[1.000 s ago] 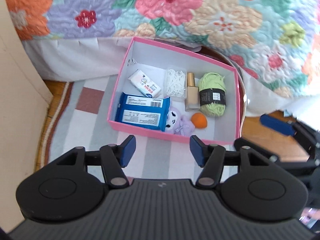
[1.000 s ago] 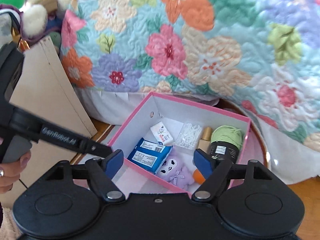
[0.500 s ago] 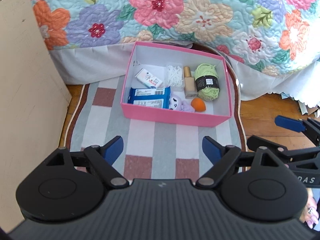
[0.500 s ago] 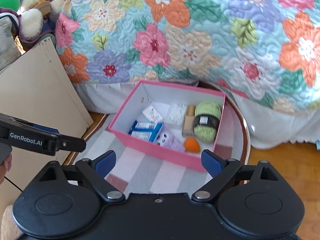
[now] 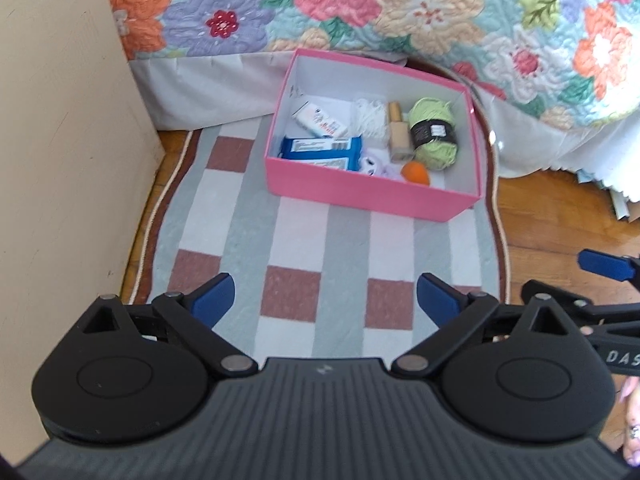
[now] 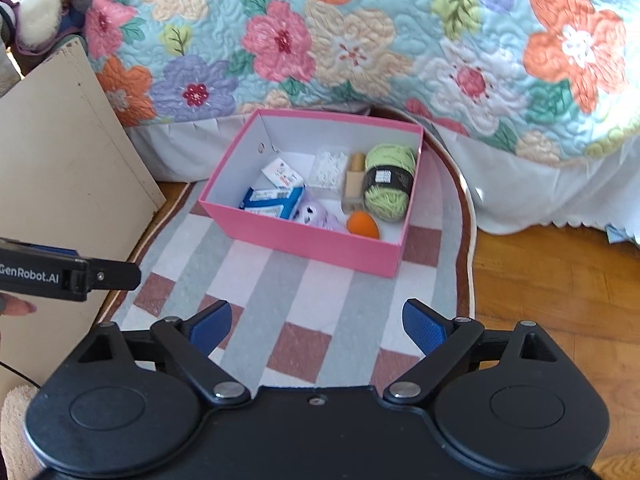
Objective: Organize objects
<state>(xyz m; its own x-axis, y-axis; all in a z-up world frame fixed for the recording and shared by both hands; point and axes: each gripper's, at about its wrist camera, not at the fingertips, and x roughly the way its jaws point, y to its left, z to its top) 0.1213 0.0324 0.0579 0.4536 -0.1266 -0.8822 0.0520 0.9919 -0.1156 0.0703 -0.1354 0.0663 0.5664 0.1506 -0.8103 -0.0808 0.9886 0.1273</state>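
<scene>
Two grippers, both empty, both poised above the rug. Left gripper [image 5: 325, 298]: blue pads spread wide, jaws opening at this moment, nothing between them but rug. Right gripper [image 6: 316, 322]: jaws standing wide apart, nothing between them; one of its blue fingertips [image 5: 604, 266] also shows at the right edge of the left wrist view.

Rug [image 5: 304, 240]: striped and checked in grey, white and brick red, brown border, lying on a wooden floor [image 6: 552, 292].

Pink box [image 5: 360, 194]: open-topped, white inside, standing on the rug's far part, well apart from both grippers. Contents, seven items:
- green yarn ball [image 5: 434, 134] with a black label band, at the right side;
- beige bottle [image 5: 400, 136] with a gold-coloured cap, lying flat just left of the yarn, touching it;
- clear packet of small white pieces [image 5: 370, 118], left of the bottle;
- small white box [image 5: 320, 122] with red and blue print, toward the left wall;
- blue packet [image 5: 320, 152], against the near wall;
- lilac plush toy [image 6: 320, 216], right of the blue packet, partly hidden by the near wall in the left wrist view;
- orange sponge [image 5: 416, 172], egg-shaped, just in front of the bottle.

Floral quilt [image 6: 360, 40]: hanging over a bed behind the box, white skirt beneath. Beige panel [image 5: 60, 160]: upright, at the rug's left edge.
</scene>
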